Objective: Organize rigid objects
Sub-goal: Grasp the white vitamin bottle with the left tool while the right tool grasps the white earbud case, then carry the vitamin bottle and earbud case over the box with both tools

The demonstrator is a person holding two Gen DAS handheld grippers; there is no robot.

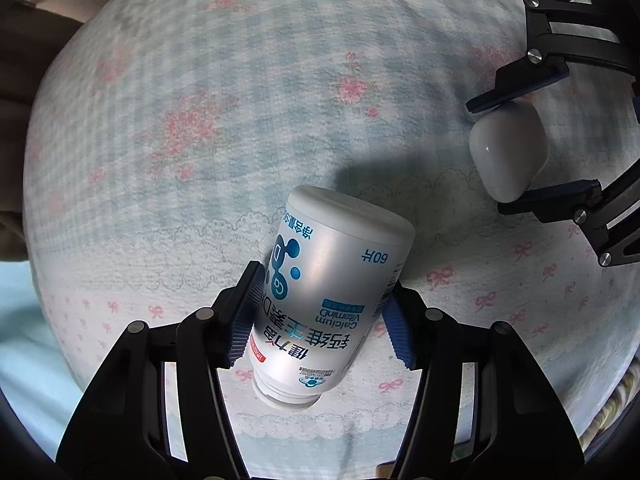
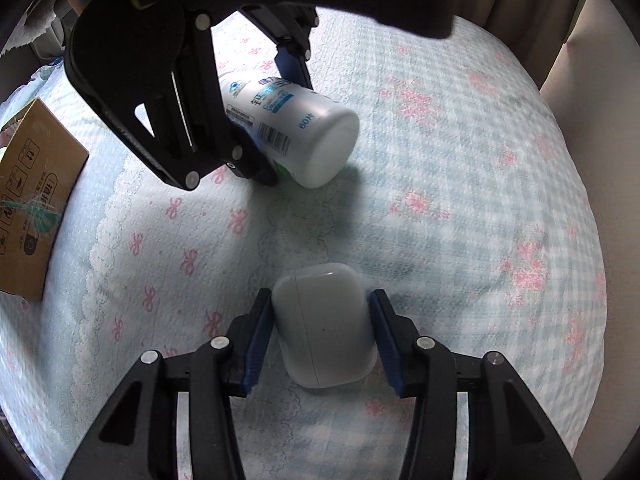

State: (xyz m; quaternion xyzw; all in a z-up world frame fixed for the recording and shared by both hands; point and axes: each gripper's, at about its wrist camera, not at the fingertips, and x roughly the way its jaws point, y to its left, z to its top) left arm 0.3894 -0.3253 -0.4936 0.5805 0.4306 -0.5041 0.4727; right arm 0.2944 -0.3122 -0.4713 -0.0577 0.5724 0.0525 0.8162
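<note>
My left gripper (image 1: 320, 304) is shut on a white calcium vitamin bottle (image 1: 332, 280) with blue print, held tilted, base forward, just above the bedspread. The bottle also shows in the right wrist view (image 2: 296, 128), with the left gripper (image 2: 264, 120) around it at upper left. My right gripper (image 2: 320, 340) is shut on a white earbud case (image 2: 324, 324), its blue pads against both sides. The case also shows in the left wrist view (image 1: 508, 152) at the far right, between the right gripper's fingers (image 1: 516, 100).
A blue-checked bedspread with pink flowers and bows (image 2: 460, 200) covers the whole surface. A brown cardboard box (image 2: 28, 200) lies at its left edge. Beige curtains (image 2: 532, 0) hang beyond the far right edge.
</note>
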